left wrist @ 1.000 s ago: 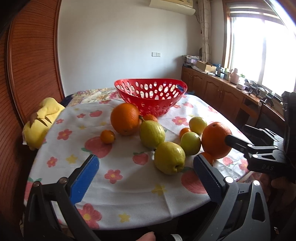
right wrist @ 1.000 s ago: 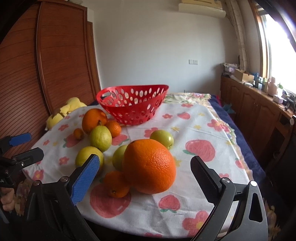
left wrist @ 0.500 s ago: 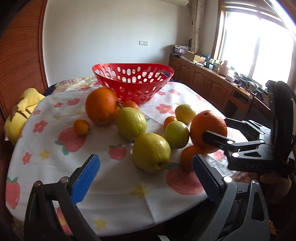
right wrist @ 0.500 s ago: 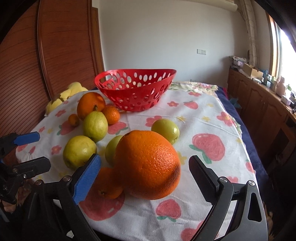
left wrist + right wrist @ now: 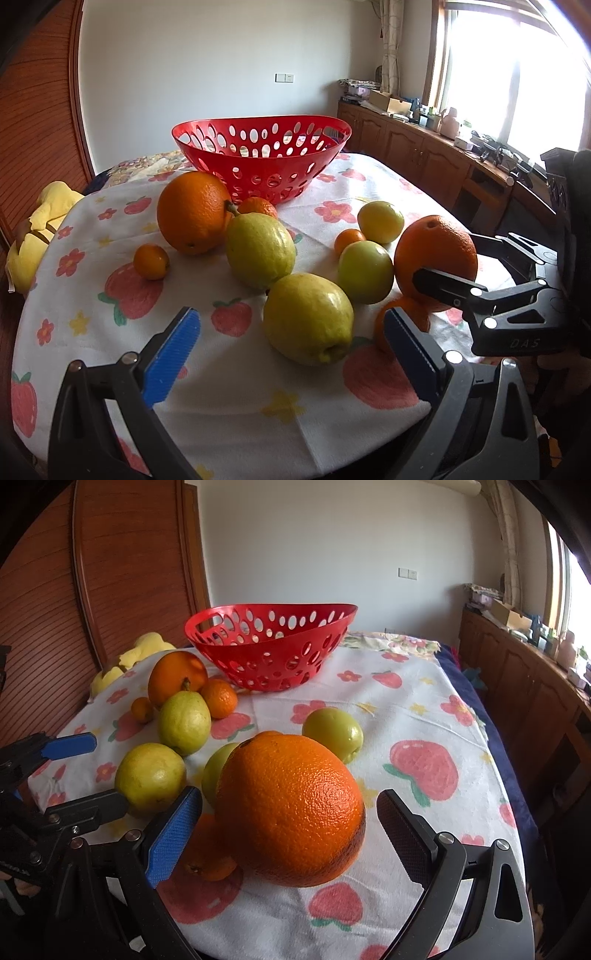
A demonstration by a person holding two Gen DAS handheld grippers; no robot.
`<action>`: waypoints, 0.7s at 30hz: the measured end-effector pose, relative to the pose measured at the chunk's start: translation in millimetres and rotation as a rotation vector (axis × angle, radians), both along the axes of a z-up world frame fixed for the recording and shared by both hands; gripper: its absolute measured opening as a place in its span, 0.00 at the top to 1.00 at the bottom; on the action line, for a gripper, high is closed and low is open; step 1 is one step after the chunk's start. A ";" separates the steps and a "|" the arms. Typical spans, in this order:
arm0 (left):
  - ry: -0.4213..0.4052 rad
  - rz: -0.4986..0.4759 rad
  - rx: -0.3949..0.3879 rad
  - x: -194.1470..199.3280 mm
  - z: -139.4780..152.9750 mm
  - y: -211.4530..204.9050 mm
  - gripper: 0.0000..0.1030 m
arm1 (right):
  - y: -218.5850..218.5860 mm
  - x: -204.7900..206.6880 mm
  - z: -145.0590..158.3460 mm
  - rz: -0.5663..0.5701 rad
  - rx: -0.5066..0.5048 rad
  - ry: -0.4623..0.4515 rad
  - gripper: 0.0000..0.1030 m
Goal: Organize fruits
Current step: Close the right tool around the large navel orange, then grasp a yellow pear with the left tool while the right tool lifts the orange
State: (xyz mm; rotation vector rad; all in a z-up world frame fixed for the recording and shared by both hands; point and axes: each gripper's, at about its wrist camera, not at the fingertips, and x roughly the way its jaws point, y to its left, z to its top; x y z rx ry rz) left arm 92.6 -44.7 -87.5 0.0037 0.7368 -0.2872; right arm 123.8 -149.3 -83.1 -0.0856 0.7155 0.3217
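A floral tablecloth (image 5: 229, 406) covers the table. The left gripper (image 5: 291, 347), jaws closing around a yellow-green fruit (image 5: 306, 317) without touching, and the right gripper (image 5: 288, 834), wide around a big orange (image 5: 291, 812), face the red basket (image 5: 258, 155) beyond.

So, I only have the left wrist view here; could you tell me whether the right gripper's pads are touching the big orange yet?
Observer: No. In the right wrist view the big orange sits between the open fingers of the right gripper, with a gap on each side.
Operator: Thank you. Is anything tucked in beside it?
Observer: Yes, a small orange lies against its left side, partly hidden by the blue pad.
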 end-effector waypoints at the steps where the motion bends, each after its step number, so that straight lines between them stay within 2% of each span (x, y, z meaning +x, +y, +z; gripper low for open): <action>1: 0.006 -0.001 -0.013 1.2 -0.5 1.1 0.06 | 0.0 0.9 -0.7 0.001 -0.002 0.003 0.05; 11: 0.021 -0.017 -0.013 8.1 -5.4 -4.7 0.09 | -2.0 11.4 -10.8 -0.002 0.007 0.046 0.06; 15: 0.025 -0.019 0.000 10.9 -8.5 -7.0 0.09 | -4.4 12.5 -10.4 0.016 0.038 0.056 0.16; 21: 0.035 -0.015 0.003 13.3 -11.3 -5.1 0.09 | -2.4 11.6 -9.4 0.020 0.028 0.049 0.17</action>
